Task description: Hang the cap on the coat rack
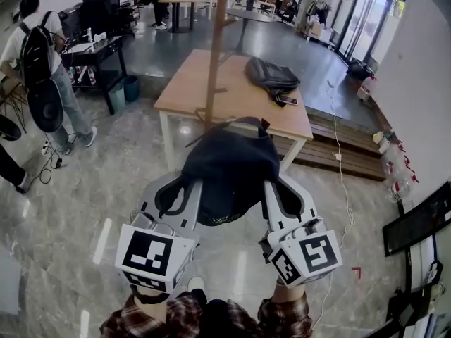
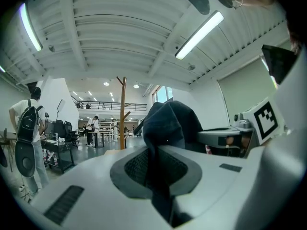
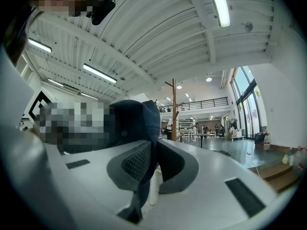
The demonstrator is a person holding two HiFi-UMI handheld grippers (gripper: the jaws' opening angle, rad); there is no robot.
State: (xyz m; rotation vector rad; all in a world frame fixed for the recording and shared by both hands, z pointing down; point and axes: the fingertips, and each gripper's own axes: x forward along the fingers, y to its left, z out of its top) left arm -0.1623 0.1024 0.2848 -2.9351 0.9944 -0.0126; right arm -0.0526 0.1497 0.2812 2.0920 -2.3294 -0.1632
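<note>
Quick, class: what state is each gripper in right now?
Left gripper: closed on the cap.
Right gripper: closed on the same cap.

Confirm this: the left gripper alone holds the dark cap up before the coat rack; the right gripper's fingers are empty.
Wrong on the right gripper: in the right gripper view its fingers pinch the cap too. The left gripper does hold the cap up before the coat rack.

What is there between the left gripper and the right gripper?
The dark cap is between the left gripper and the right gripper; each is shut on one edge of it. The head view shows this best.
</note>
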